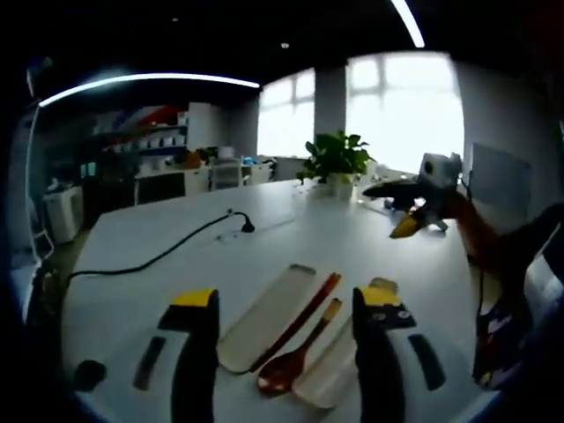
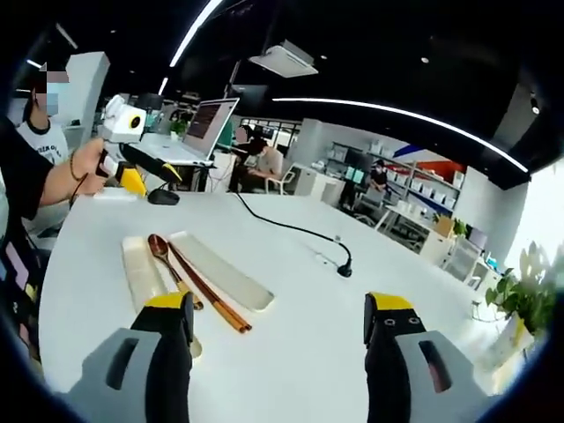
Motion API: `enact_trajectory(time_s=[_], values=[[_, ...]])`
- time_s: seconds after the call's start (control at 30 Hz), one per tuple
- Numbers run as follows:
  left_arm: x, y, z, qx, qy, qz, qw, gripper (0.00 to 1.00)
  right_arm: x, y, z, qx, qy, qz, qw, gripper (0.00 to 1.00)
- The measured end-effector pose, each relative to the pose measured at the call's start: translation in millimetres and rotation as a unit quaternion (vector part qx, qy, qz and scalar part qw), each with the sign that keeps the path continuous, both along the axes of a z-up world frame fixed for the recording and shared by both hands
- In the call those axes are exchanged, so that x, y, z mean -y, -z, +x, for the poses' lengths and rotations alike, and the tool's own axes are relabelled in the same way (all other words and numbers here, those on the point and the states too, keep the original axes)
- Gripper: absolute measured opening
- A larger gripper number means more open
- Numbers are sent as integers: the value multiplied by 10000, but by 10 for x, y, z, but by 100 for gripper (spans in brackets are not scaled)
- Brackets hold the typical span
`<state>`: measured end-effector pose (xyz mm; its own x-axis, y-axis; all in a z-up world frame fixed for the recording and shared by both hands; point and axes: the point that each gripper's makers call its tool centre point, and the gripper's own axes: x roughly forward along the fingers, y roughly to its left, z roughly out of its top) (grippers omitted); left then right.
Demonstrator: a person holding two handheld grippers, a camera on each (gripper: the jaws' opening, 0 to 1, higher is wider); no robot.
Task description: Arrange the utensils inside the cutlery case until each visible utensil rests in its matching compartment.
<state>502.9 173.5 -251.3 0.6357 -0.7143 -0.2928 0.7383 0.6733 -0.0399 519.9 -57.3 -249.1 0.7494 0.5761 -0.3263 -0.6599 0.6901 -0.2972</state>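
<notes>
- Cream plastic is what the cutlery case [image 1: 269,317] is made of: two long shallow halves lie side by side on the white bench [image 1: 291,238], one to either side of the loose utensils.
- Between the halves lie a brown wooden spoon [image 1: 295,357] and a pair of reddish chopsticks [image 1: 300,322], partly on the bench and not clearly seated in any compartment.
- In the left gripper view, the left tool [image 1: 286,308] hovers just short of the case with its jaws wide apart and nothing between them.
- The right tool [image 2: 278,308], in its own view, also has its jaws spread and is empty, held above bare bench with the case off to its left; seen from the left gripper view it floats well beyond the case near a potted plant [image 1: 335,159].
- Risk, as I judge it: the case halves look light and unanchored, so a closing pinch on the spoon could push a half aside or rotate it.
- The chopsticks lie together and are thin; a grasp may catch only one, or roll both off toward the spoon.
- The spoon bowl sits near the bench edge closest to the left tool, so a sliding nudge could send it over.
- A black cable [image 1: 167,251] runs across the bench well apart from the case; a wide sweep of either arm could snag it.
</notes>
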Motion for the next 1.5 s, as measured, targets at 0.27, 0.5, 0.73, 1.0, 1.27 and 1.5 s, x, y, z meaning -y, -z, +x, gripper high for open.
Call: enact_trajectory(time_s=[0.27, 0.5, 0.73, 1.0, 1.27, 1.5], values=[[65, 156, 19, 1, 377, 394, 9985, 48, -214, 320, 85, -423, -551, -485, 9964, 58], [149, 320, 132, -74, 617, 883, 9942, 47, -474, 538, 45, -338, -1415, -1513, 9777, 38], [341, 516, 149, -109, 858, 1325, 9874, 40, -591, 832, 53, -858, -1866, -2198, 9537, 30], [515, 726, 190, -495, 1005, 1344, 9846, 29, -596, 1070, 70, -1637, -2056, -2456, 9331, 23], [451, 876, 221, -589, 942, 1605, 9808, 26, -688, 1114, 61, -2015, -2384, -2670, 9117, 14], [431, 896, 218, -514, 900, 1651, 9808, 23, -753, 1242, 15, -2432, -2588, -2758, 8932, 11]])
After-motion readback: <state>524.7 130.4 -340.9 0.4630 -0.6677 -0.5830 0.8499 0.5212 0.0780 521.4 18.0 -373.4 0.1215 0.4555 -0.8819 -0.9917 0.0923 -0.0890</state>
